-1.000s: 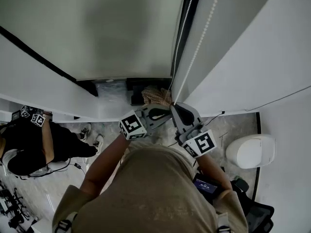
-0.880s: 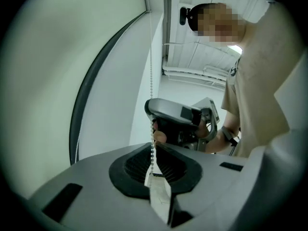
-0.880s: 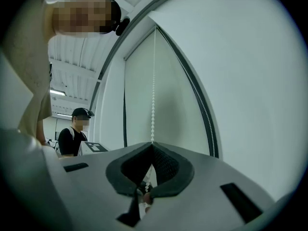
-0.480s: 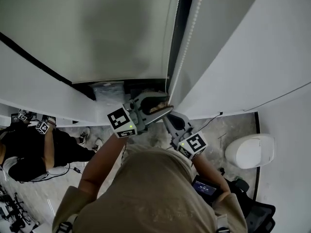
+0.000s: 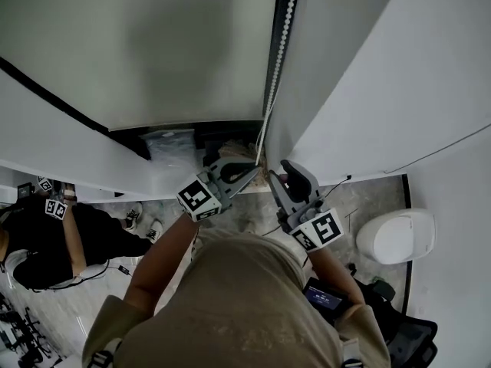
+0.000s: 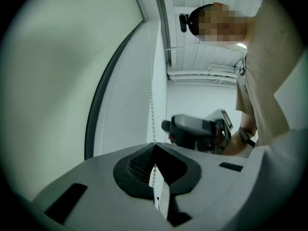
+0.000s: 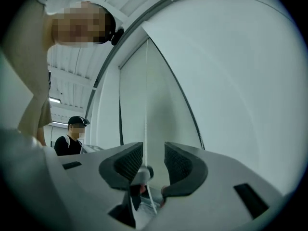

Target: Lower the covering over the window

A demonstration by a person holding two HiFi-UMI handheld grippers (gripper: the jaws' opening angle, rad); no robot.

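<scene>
A pale roller blind (image 5: 153, 44) covers the window, and its white bead chain (image 5: 281, 44) hangs down its right edge. My left gripper (image 5: 255, 169) is shut on the chain; in the left gripper view the beads (image 6: 152, 109) run straight into the closed jaws (image 6: 154, 146). My right gripper (image 5: 278, 172) sits just right of it and slightly lower, its jaws opening. In the right gripper view the chain (image 7: 146, 105) passes between the parted pads (image 7: 130, 160) without being pressed by them, around my right gripper (image 7: 153, 150).
The white wall (image 5: 383, 75) rises right of the chain, and the window sill (image 5: 92, 171) runs below the blind. A person in black (image 5: 46, 236) sits at the lower left holding marker cubes. A white rounded object (image 5: 395, 238) stands on the floor at right.
The left gripper opened, shifted along the chain and closed on it again. The right gripper, shut on the chain before, now has its jaws apart.
</scene>
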